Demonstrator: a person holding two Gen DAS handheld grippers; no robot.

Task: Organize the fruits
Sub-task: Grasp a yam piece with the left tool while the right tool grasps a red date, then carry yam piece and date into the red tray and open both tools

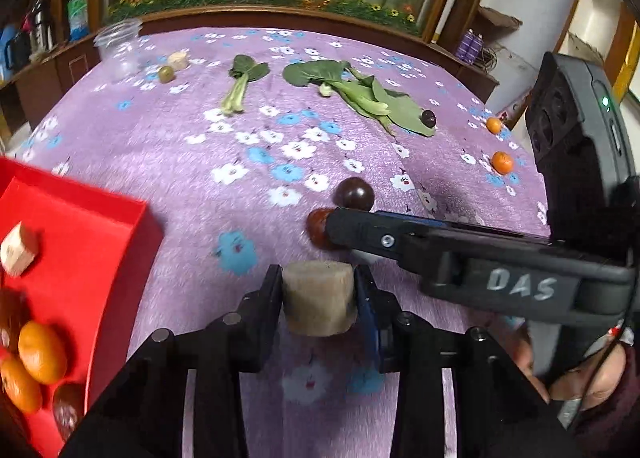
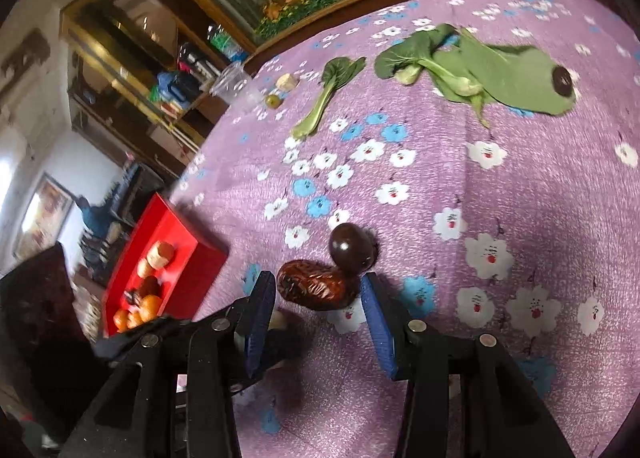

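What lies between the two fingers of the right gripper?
In the right wrist view, a wrinkled red date lies on the purple cloth between the open fingers of the right gripper. A dark round fruit sits just beyond it, touching it.

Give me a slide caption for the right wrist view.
Right gripper, fingers open, straddles a wrinkled red-brown date beside a glossy dark round fruit on the purple floral tablecloth.

Leafy greens (image 1: pixel 362 96), clear jar (image 1: pixel 119 50), floral tablecloth (image 1: pixel 180 162)
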